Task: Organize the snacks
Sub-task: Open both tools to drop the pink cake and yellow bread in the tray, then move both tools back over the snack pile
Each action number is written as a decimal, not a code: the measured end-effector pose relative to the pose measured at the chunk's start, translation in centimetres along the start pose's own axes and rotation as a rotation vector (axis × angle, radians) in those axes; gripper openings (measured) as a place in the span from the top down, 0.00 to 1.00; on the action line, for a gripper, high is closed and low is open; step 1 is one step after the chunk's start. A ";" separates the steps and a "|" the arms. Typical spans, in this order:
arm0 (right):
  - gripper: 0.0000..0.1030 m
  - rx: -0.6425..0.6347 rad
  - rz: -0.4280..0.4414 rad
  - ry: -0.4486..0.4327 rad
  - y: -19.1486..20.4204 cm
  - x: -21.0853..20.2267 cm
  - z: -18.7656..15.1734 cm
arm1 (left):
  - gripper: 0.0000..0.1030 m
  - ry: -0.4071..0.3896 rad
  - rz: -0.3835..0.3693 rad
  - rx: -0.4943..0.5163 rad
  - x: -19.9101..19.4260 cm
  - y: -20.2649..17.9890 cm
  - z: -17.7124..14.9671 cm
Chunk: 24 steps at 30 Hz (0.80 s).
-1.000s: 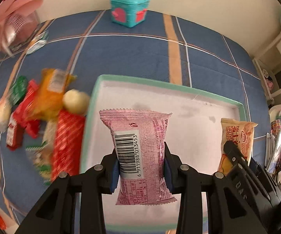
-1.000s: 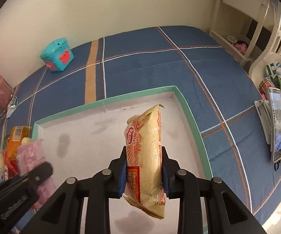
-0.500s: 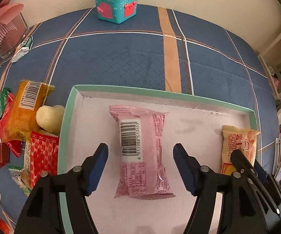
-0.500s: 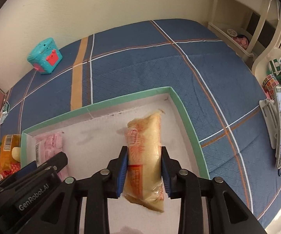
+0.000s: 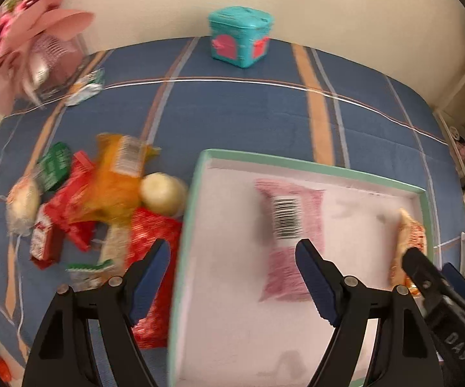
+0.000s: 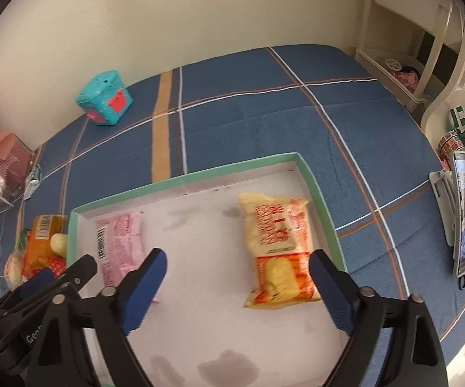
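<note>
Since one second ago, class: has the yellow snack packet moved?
Yes. The yellow snack packet has dropped from between the right gripper's fingers and lies flat in the tray, near its right wall.

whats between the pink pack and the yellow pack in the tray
Nothing: only bare, stained tray floor separates the pink pack from the yellow pack. The right wrist view shows it clearly.
</note>
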State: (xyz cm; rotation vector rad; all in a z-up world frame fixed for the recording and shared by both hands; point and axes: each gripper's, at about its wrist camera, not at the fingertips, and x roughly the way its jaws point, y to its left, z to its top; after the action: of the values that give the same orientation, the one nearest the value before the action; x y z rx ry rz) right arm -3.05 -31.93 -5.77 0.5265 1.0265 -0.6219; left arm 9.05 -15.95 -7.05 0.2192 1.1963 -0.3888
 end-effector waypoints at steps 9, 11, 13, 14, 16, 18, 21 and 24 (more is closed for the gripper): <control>0.00 -0.056 0.037 -0.023 2.2 -0.4 -1.8 | 0.08 -0.030 0.067 -0.080 -0.1 5.0 -1.1; 0.00 -0.051 0.048 -0.025 2.5 -0.2 -2.0 | 0.07 -0.036 0.066 -0.093 -0.1 5.8 -1.2; 0.00 -0.047 0.069 -0.028 2.7 -0.1 -2.2 | 0.06 -0.041 0.057 -0.105 -0.3 6.7 -1.2; 0.00 -0.044 0.080 -0.033 2.8 -0.1 -2.2 | 0.03 -0.047 0.051 -0.108 -0.3 7.1 -1.2; 0.00 -0.045 0.095 -0.037 3.1 0.0 -2.4 | 0.00 -0.063 0.045 -0.110 -0.3 7.7 -1.2; 0.00 -0.052 0.098 -0.034 3.5 0.2 -2.5 | 0.00 -0.070 0.039 -0.108 0.0 8.2 -1.1; 0.00 -0.075 0.093 -0.032 4.3 0.5 -2.7 | 0.00 -0.087 0.036 -0.111 0.4 8.8 -1.1; 0.00 -0.089 0.085 -0.028 4.8 0.9 -2.8 | 0.00 -0.112 0.026 -0.116 0.5 9.3 -1.1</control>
State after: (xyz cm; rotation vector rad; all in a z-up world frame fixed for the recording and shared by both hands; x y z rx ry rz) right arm -1.10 -26.82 -7.25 0.4799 0.9957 -0.5052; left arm 12.02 -7.15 -8.26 0.1116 1.1010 -0.3043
